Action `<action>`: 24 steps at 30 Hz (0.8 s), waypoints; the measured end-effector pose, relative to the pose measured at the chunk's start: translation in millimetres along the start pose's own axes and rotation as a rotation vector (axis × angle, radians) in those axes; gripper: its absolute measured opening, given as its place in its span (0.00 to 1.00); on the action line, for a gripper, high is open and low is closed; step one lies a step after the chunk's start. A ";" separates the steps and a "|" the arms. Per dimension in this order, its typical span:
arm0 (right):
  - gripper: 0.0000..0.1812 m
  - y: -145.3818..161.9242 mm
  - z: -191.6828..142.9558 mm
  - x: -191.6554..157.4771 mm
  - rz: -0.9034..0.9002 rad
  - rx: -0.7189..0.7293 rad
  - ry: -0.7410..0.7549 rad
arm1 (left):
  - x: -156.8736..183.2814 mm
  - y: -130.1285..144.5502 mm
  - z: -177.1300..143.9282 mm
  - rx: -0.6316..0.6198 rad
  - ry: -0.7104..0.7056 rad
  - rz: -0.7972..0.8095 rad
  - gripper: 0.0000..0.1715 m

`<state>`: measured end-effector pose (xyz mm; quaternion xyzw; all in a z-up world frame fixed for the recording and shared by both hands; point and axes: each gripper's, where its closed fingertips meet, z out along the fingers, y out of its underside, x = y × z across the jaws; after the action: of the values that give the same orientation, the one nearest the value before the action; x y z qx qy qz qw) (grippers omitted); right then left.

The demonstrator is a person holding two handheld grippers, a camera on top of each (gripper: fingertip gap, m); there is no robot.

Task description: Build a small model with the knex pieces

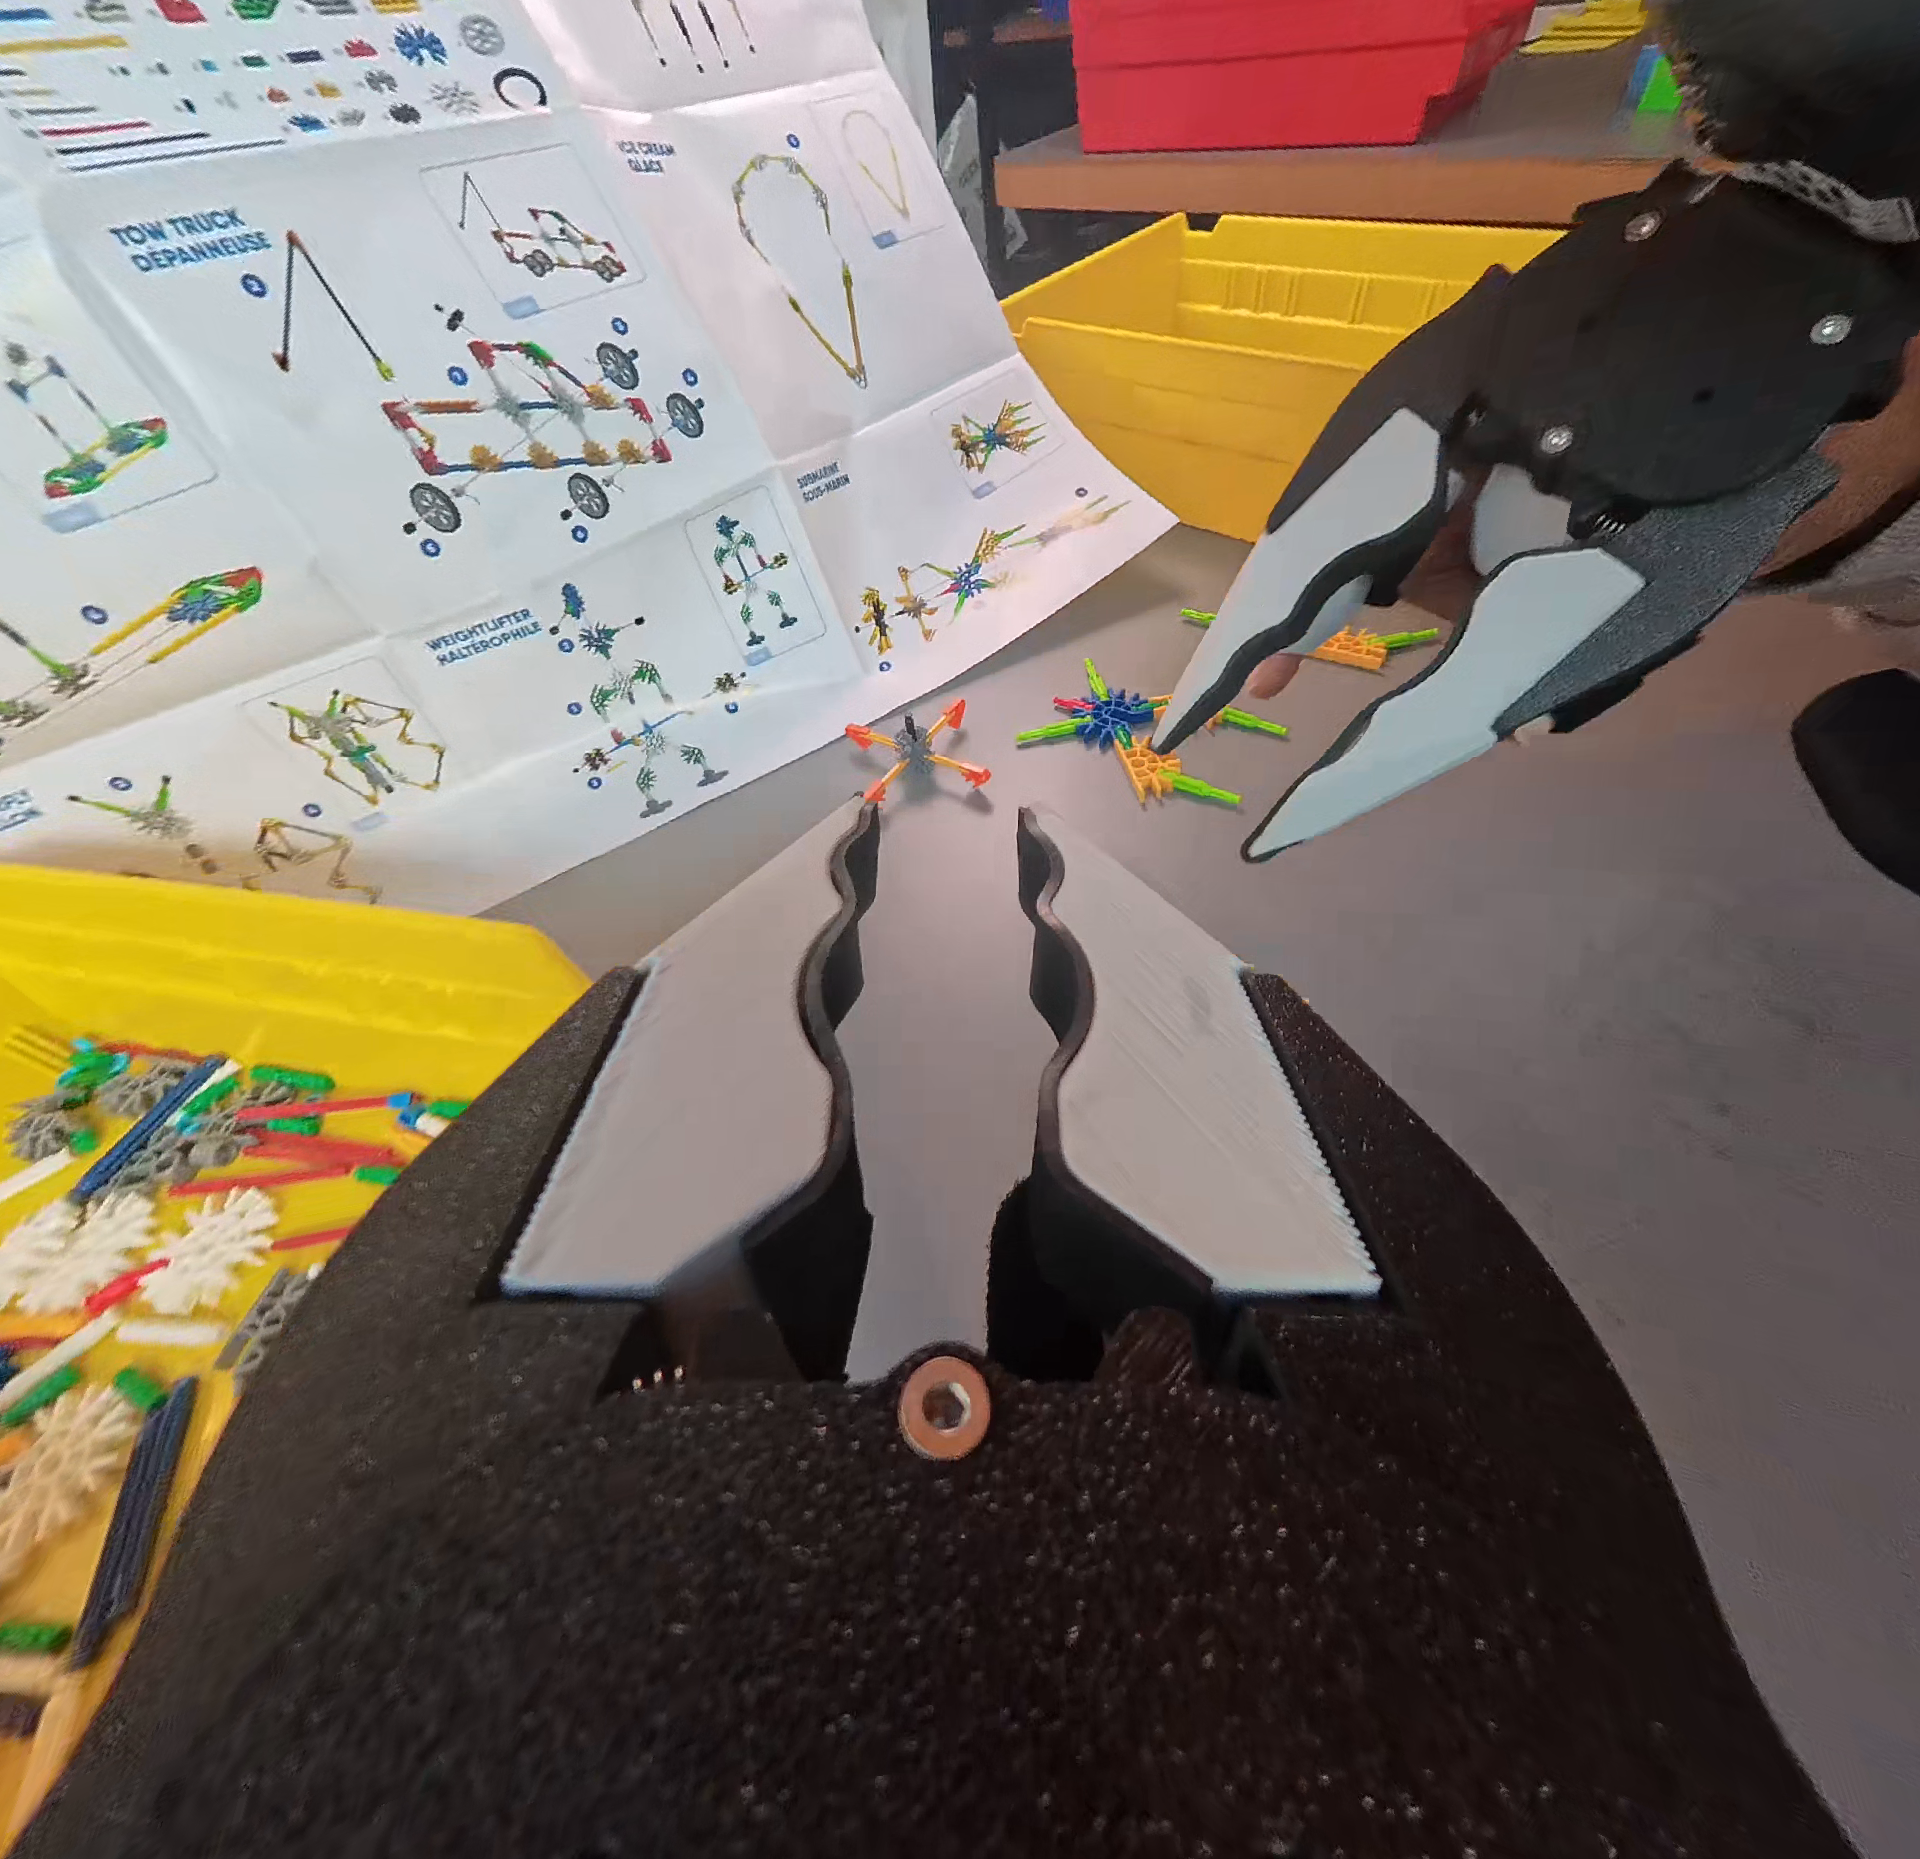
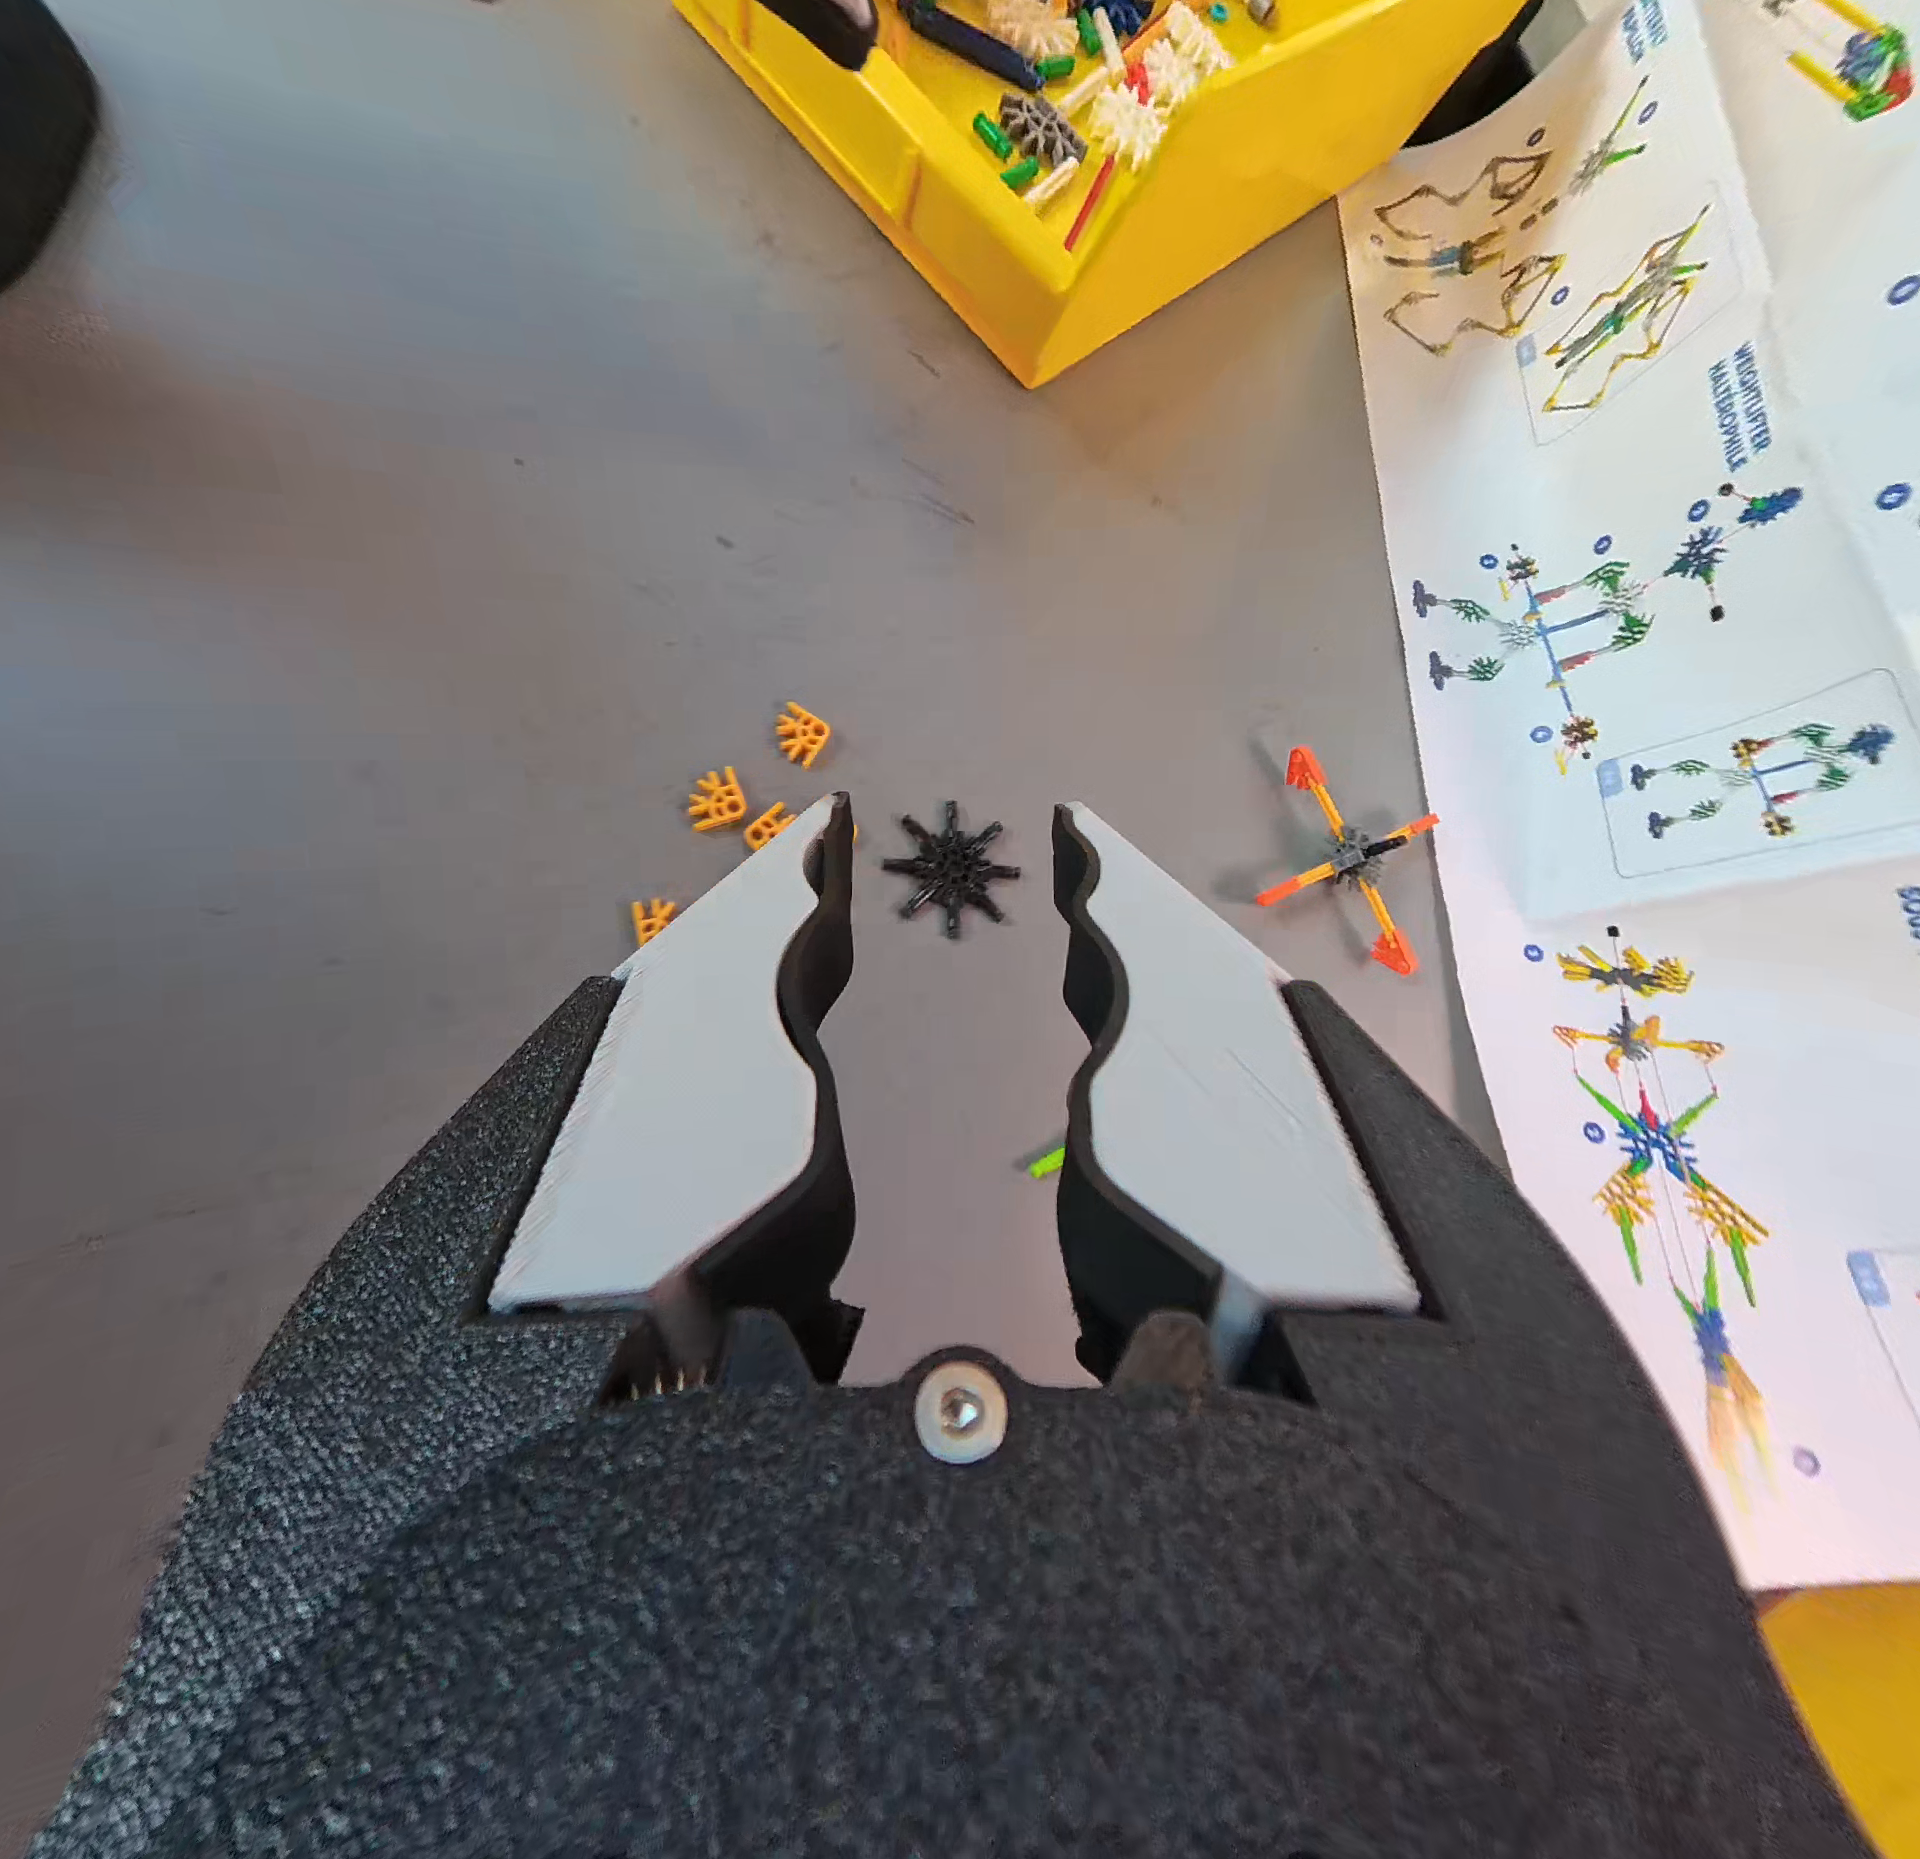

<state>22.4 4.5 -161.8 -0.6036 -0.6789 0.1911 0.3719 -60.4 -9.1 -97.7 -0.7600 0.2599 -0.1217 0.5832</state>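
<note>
1. Black snowflake-shaped connector [image 2: 951, 867] lies flat on the grey tabletop [image 2: 416, 459], straight ahead of the right gripper [image 2: 951, 817], just past its tips and centred on the gap between them.
2. Being round with spokes, the connector has no long axis.
3. The jaws of the right gripper are open and hold nothing.
4. Left of the connector lie four small orange connectors [image 2: 717, 799]; one is partly behind the left fingertip.
5. Right of the connector, near the edge of the white instruction sheet [image 2: 1662, 874], lies an orange cross assembly [image 2: 1348, 859] with a grey hub.
6. The left gripper [image 1: 945, 822] also has its jaws open and empty; it points at the orange cross assembly [image 1: 916, 748], one tip almost touching an orange end.
7. In the left wrist view, one fingertip of the right gripper [image 1: 1210, 801] comes down beside a blue, green and orange assembly [image 1: 1138, 734].
8. The right gripper is nearer to the black connector.
9. Beyond the connector stands a yellow bin [image 2: 1195, 220] with mixed rods and connectors: white, grey, blue, red, green.
10. Another yellow bin [image 1: 1195, 355] and a red bin [image 1: 1299, 43] are visible farther off; I cannot tell their contents.
</note>
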 end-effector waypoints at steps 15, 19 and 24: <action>0.21 56.4 60.8 1.9 0.152 -0.163 -0.181 | 41.1 108.9 43.1 -0.329 0.299 -0.047 0.19; 0.15 56.5 60.0 -2.4 0.174 -0.181 -0.205 | 48.0 121.5 46.1 -0.379 0.313 -0.034 0.17; 0.11 61.6 54.0 -1.5 0.175 -0.207 -0.181 | 47.9 127.7 49.4 -0.400 0.288 0.006 0.11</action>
<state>24.3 25.5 -240.9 -0.6759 -0.6705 0.2053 0.2268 -28.6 -17.7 -239.0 -0.8343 0.3614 -0.1733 0.3785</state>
